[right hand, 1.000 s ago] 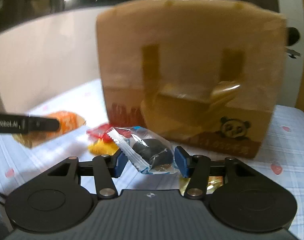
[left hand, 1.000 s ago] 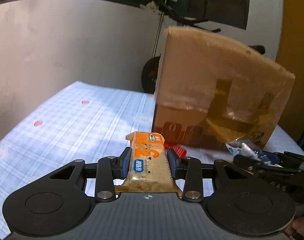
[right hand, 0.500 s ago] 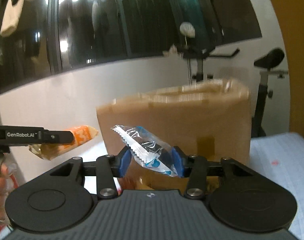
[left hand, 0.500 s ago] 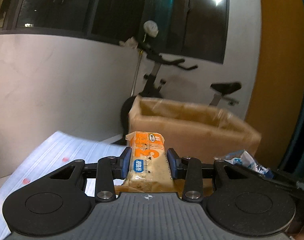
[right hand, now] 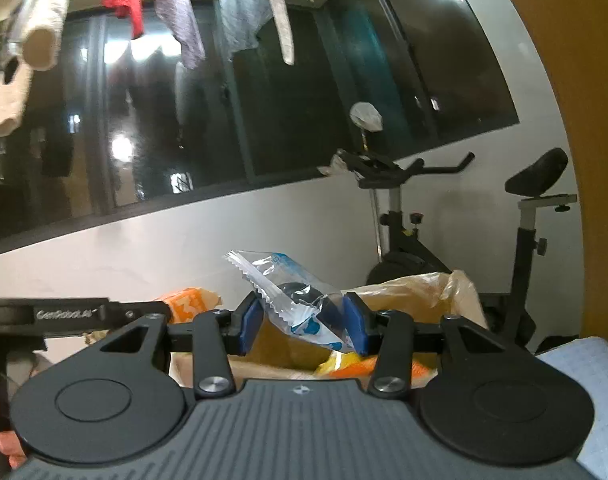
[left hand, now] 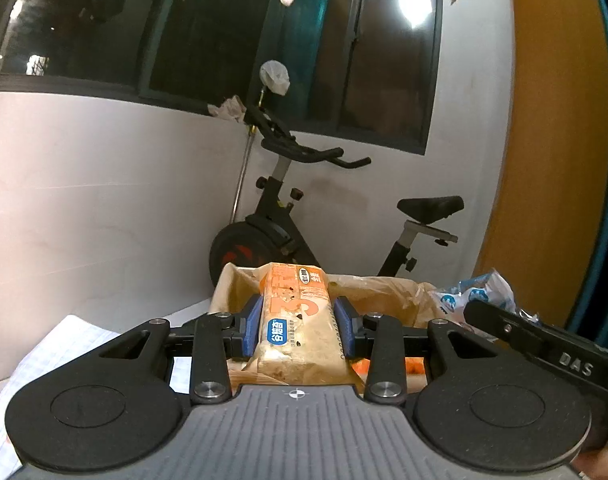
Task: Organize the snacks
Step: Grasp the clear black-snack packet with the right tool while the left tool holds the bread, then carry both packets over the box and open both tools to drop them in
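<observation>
The left gripper [left hand: 298,330] and right gripper [right hand: 304,322] share black linkages, silver screws, blue pads and ribbed grey bases.

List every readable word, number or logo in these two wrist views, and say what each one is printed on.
"3": large orange numeral on the orange snack bar clamped in the left gripper.
Chinese characters on the bar's blue label: too small to read.
"DAS": on the right gripper's finger, left wrist view.
"GenRobot.AI": on the left gripper's finger, right wrist view, slightly blurred.
Blue print on the clear cookie packet in the right gripper: unreadable.
</observation>
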A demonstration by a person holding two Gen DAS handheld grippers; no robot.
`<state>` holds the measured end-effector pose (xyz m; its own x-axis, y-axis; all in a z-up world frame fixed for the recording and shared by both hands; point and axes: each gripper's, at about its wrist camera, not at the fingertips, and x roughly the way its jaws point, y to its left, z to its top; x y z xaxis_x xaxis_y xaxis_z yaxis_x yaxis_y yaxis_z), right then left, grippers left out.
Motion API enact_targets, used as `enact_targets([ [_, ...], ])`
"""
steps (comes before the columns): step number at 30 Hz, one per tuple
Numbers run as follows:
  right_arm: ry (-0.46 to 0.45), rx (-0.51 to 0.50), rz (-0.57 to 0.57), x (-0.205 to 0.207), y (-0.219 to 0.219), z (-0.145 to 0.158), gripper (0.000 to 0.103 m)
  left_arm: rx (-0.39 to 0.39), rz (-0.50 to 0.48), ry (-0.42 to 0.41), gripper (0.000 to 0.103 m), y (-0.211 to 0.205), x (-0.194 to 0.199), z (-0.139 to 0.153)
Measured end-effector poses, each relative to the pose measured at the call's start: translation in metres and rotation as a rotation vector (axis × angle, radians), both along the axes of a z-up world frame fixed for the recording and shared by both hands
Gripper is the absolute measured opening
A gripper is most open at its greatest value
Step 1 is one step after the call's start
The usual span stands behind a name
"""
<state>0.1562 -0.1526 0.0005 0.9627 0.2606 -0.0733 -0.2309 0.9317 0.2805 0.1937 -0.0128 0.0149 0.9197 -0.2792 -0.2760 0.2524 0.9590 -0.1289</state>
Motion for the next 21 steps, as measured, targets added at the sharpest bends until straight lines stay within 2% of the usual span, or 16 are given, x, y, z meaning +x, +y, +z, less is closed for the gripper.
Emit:
enact_targets([
  [4,0.081,-0.014,-0.051,0.046,-0.015,-0.001,0.047,0.025,-0.013,0.044,0.04,-0.013,0.042,-0.007],
  [9,0.233,-0.024,-0.128,0.097,-0.026,-0.01,0.047,0.116,-0.047,0.107,0.041,-0.027,0.085,-0.02],
  [12,0.296,-0.039,-0.173,0.11,-0.028,-0.018,0.051,0.147,-0.086,0.166,0.043,-0.027,0.099,-0.028],
  [13,0.312,-0.04,-0.183,0.112,-0.029,-0.021,0.055,0.157,-0.08,0.174,0.046,-0.025,0.101,-0.03],
  [15,0.314,-0.026,-0.187,0.11,-0.033,-0.023,0.062,0.174,-0.058,0.176,0.055,-0.021,0.103,-0.03],
  [16,0.305,-0.021,-0.187,0.108,-0.035,-0.023,0.068,0.17,-0.051,0.173,0.055,-0.017,0.101,-0.029],
  [21,0.258,-0.013,-0.185,0.089,-0.041,-0.011,0.069,0.141,-0.054,0.149,0.055,-0.002,0.083,-0.018],
])
